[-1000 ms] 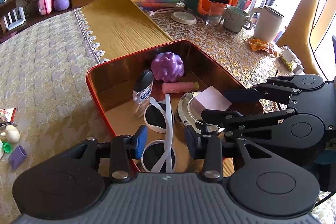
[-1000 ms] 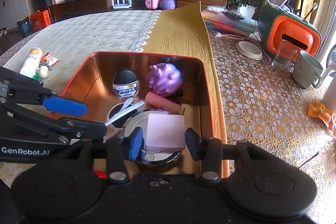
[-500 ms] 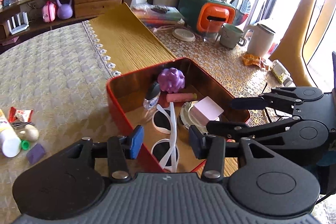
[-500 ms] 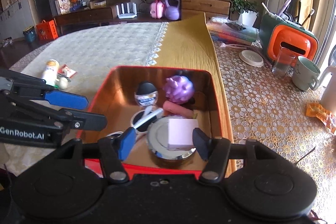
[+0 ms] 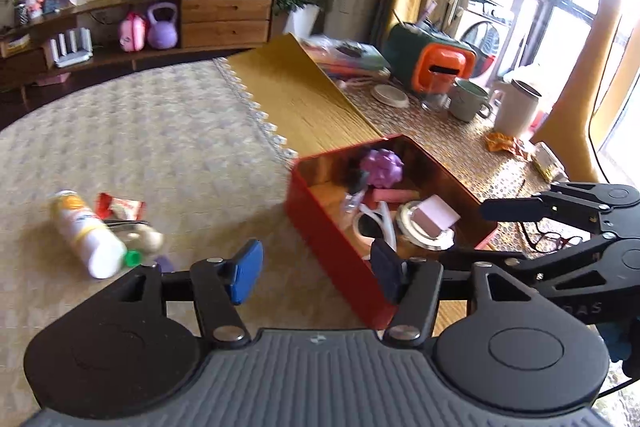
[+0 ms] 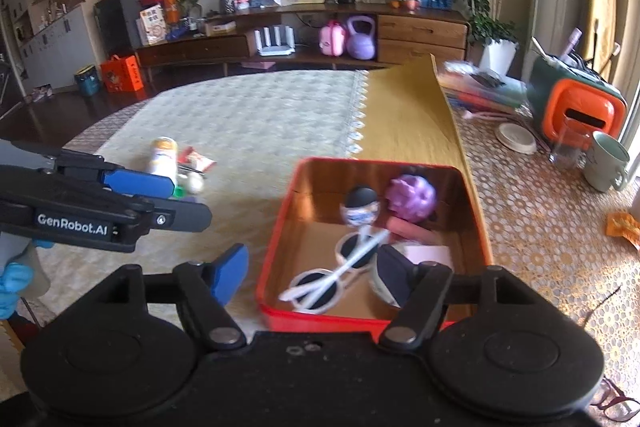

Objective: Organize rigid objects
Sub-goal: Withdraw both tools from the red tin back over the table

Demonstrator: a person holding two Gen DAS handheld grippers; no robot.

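A red tin box [image 5: 332, 239] [image 6: 276, 239] stands on the table. Inside lie white sunglasses [image 6: 340, 267], a purple ball [image 6: 412, 197], a small black-capped bottle [image 6: 360, 211], a pink stick [image 5: 394, 195] and a pink block [image 5: 438, 215] on a round silver tin [image 5: 424, 239]. My left gripper [image 5: 316, 275] hovers over the tin's near-left corner, its jaws opening with nothing between them. My right gripper [image 6: 312, 275] hangs above the tin's front edge, jaws likewise opening and empty. Each gripper shows in the other's view: right gripper [image 5: 492, 231], left gripper [image 6: 190, 203].
Left of the tin lie a white bottle [image 5: 90, 239], a red packet [image 5: 120, 207], a pale egg-shaped piece [image 5: 148, 239] and a green cap [image 5: 133, 259]. At the back right stand a mug [image 6: 606, 163], a glass [image 6: 568, 143], an orange box [image 6: 576, 107] and a white jug [image 5: 518, 107].
Both grippers rose and drew back from the tin while their jaws widened. The sunglasses and the pink block stayed in the tin. The left view swung toward the loose items.
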